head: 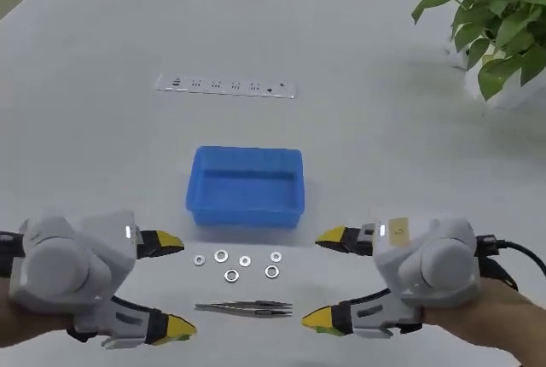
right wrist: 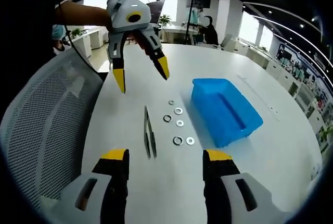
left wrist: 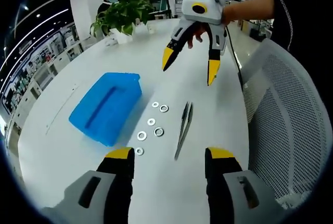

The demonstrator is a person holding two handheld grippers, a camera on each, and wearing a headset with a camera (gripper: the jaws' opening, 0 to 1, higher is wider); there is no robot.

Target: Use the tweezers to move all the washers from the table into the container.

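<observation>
Six silver washers [head: 245, 261] lying flat, scattered between blue rectangular container [head: 246, 153] sitting upright and metal tweezers [head: 244, 307] lying flat.

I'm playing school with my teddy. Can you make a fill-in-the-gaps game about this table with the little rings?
1. The container is ____ in colour.
2. ____ washers lie on the table, next to the tweezers.
3. The left tongs and the right tongs both have their jaws wide ____.

Missing words: blue; six; open.
</observation>
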